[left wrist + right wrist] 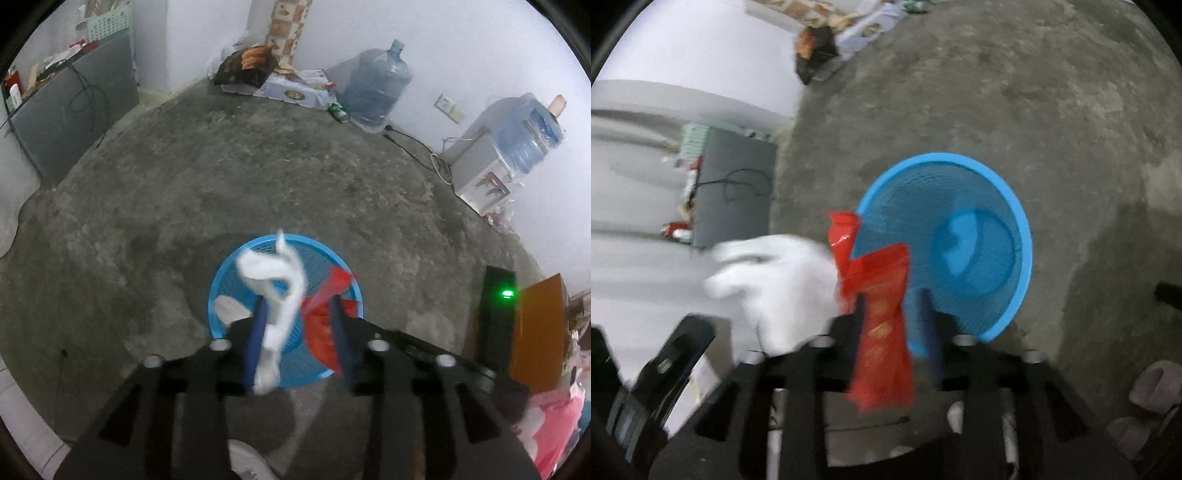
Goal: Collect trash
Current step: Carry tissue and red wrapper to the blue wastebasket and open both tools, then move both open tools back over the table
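Two loads hang over the blue basket: left gripper, jaws wide, tissue loose; right gripper, jaws wide, red wrapper loose, either may drift past the rim.

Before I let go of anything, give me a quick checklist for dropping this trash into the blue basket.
1. Blue basket upright, mouth open: ok.
2. White tissue between the left gripper fingers, over the basket: ok; grip firmness: cannot tell, blurred.
3. Red wrapper between the right gripper fingers: ok.
4. Red wrapper fully above the basket mouth: not ok; it hangs at the near rim.
5. Room in the basket: ok, its bottom shows in the right wrist view.
6. The two pieces apart: cannot tell.
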Motion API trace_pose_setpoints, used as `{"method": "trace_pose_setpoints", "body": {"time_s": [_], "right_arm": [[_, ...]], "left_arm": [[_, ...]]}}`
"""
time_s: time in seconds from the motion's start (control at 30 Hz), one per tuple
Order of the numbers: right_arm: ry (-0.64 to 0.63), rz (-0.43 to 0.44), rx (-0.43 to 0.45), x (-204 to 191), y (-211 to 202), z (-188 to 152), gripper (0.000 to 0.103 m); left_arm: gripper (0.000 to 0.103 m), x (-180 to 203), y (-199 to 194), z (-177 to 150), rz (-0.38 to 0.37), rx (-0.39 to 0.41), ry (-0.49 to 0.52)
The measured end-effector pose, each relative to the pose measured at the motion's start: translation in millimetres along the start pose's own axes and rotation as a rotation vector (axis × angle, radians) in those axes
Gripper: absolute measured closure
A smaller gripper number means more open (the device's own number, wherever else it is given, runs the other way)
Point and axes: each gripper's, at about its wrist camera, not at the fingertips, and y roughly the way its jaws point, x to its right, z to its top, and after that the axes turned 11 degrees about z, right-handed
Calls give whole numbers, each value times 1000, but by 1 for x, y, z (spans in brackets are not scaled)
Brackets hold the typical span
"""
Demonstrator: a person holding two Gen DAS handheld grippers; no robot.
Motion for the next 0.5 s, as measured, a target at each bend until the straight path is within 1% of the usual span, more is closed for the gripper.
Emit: {"method": "trace_pose_setpoints", "body": {"time_s": [0.03,0.07,0.17,0.3,0.37,0.4,0.43,0.47,0.5], "right_arm": [[3,-26,-4,4,5,2,64],[9,-33,-9,8,6,3,61],[17,-44,-2,12,0,-2,60],[-31,-52,25,3,-12,-12,58],[-81,-79,51,-8,-25,-22,50],[-107,-97,68,-15,-33,-30,49],[-130,-106,84,-19,-40,-35,45],[-157,-114,101,-26,-48,-42,40],[-186,-123,120,-34,-56,-50,38]], "left_arm": [[65,0,1,1,-7,1,-6],[62,2,2,0,-10,5,-11],[55,1,-8,-4,-18,42,-12],[52,-13,-38,-13,-37,100,-20],[50,-21,-57,-21,-55,138,-35],[47,-26,-68,-26,-59,156,-44],[45,-30,-78,-30,-60,171,-53],[42,-36,-90,-36,-43,188,-67],[39,-41,-101,-41,-34,202,-77]]}}
